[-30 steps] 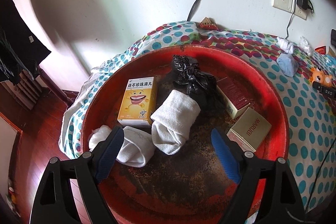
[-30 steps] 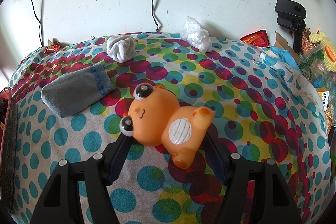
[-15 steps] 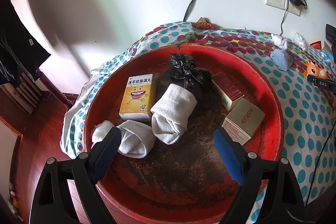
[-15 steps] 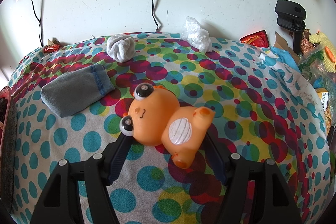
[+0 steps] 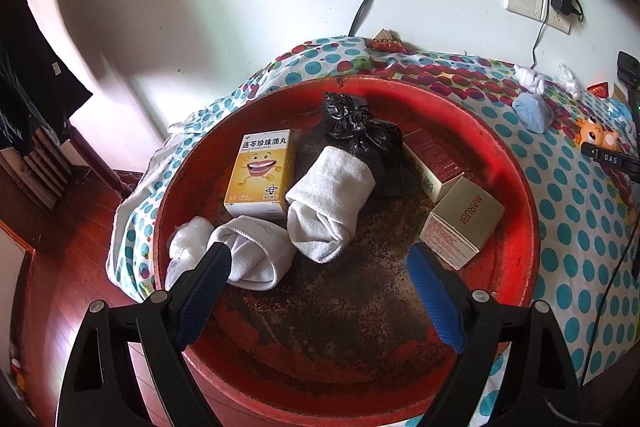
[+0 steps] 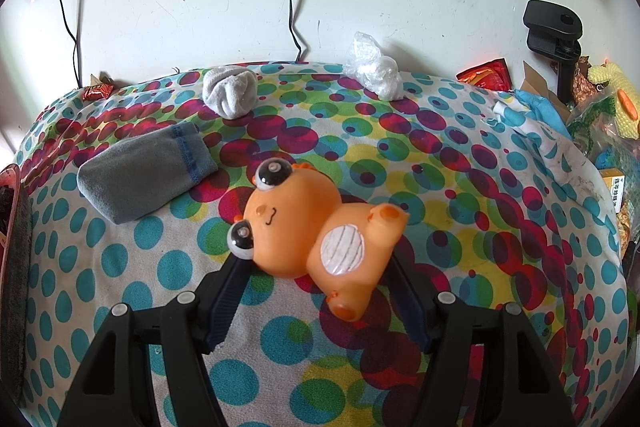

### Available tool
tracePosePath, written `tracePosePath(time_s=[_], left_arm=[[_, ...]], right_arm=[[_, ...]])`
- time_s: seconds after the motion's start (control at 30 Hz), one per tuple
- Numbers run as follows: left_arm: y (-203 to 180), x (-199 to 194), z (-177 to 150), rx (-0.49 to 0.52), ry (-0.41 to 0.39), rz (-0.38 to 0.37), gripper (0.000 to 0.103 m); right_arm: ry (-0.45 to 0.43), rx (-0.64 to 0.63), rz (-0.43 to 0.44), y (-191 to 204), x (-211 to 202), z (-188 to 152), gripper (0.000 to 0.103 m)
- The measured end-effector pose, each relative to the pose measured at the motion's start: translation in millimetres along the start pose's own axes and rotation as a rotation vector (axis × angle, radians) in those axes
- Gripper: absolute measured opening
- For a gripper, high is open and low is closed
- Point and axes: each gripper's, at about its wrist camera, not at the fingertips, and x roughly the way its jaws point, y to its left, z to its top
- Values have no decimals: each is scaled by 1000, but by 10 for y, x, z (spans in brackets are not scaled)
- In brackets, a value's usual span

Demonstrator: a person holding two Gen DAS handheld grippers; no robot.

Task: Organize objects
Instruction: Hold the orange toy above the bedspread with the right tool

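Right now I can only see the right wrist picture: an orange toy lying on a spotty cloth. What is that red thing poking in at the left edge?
Observer: It is a big round red tray. It holds a yellow box, a gold box, a dark red box, rolled white socks and a tied black bag.
Operator: Is the other gripper holding any of that?
Observer: No. The left gripper hangs open over the tray, with nothing gripped between its fingers.
Operator: Is there room left in there?
Observer: Yes. The near part of the tray floor, in front of the socks, is bare.
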Motion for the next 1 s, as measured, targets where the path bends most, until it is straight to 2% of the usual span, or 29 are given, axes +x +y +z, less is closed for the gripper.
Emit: tracePosePath(time_s=[0.5, 0.7, 0.8, 1.0], left_arm=[[237, 66, -101, -84, -24, -20, 89], [227, 24, -111, -66, -51, -4, 89], [212, -2, -121, -57, -64, -24, 97], [132, -37, -129, -25, -80, -31, 100]], right_arm=[[-8, -42, -47, 68, -157, -130, 64], [-18, -45, -33, 90, -334, -249, 64], [-28, -42, -20, 124, -425, -276, 64], [-44, -79, 6, 330, -591, -335, 64]])
